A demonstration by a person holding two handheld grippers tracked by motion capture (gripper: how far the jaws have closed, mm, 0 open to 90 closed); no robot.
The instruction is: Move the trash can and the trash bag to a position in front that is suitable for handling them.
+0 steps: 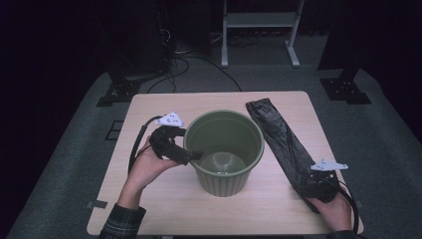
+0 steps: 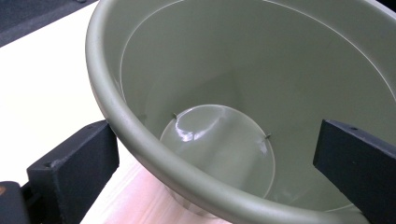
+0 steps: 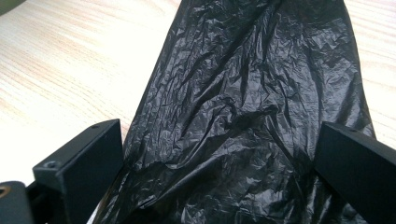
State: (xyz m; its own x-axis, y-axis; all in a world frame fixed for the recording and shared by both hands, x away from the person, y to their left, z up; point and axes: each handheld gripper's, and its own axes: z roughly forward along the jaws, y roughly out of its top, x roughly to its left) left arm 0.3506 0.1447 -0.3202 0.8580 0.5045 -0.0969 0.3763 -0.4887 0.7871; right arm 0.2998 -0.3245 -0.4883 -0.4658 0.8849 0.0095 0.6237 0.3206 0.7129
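Left gripper (image 1: 191, 155), held in the person's left hand (image 1: 147, 167) toward the left edge of the table (image 1: 149, 199): its jaws stand spread, straddling the near-left rim of the green pot (image 1: 226, 149), one jaw outside the wall and one inside; in the left gripper view the rim (image 2: 140, 135) runs between them without visible contact on the inner side. The pot stands upright at the middle of the table. Black plastic bag (image 1: 281, 139): lies flat and crumpled along the right side of the table, slanting from the far edge toward the near right corner. Right gripper (image 1: 318, 186): jaws spread over the bag's near end, the film (image 3: 233, 116) lying between them, not pinched.
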